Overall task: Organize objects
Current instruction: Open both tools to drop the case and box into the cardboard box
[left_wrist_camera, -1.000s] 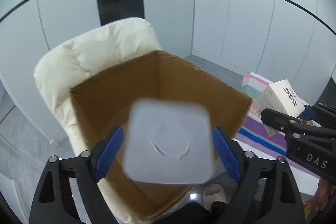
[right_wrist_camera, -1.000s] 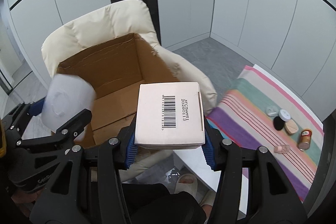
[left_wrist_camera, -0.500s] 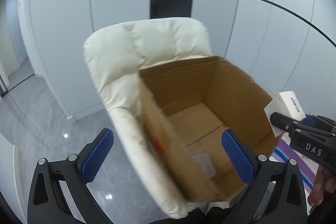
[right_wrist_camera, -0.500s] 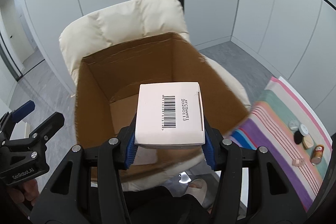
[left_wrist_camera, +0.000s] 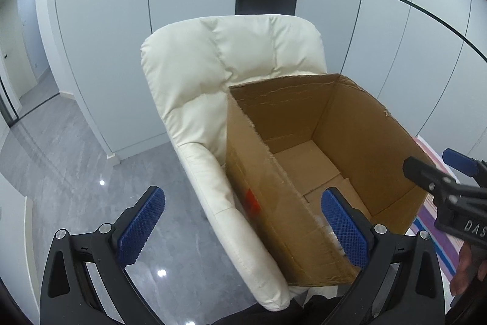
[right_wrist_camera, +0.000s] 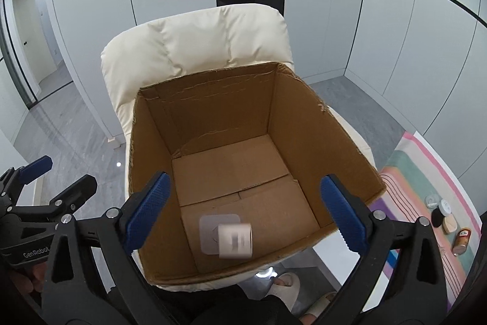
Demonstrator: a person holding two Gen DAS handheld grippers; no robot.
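Now both grippers are empty: the right gripper [right_wrist_camera: 245, 207], which half a second ago clamped the white barcoded carton [right_wrist_camera: 235, 240], has its blue pads spread wide above the cardboard box [right_wrist_camera: 304, 118], and the carton shows blurred below them, near the front wall of the box floor. Whether it has landed or is still falling is hard to say from the blur. It overlaps the translucent square lid [right_wrist_camera: 210, 233] that already lies flat on the box floor; that piece left the left gripper [left_wrist_camera: 243, 221] between a second and half a second ago. The left gripper has since swung to the left of the box, its pads wide apart with nothing between them, looking over the cream armchair [left_wrist_camera: 219, 60] and the grey floor. So two items are now in the box, and the work probably turns to the small things left on the striped cloth [right_wrist_camera: 417, 172] at the right: a few round compacts and caps [right_wrist_camera: 443, 212] and a small amber bottle [right_wrist_camera: 461, 236]. The box sits on the chair seat with tall walls, so each further drop needs a lift over the near rim, and the two grippers are near each other there.
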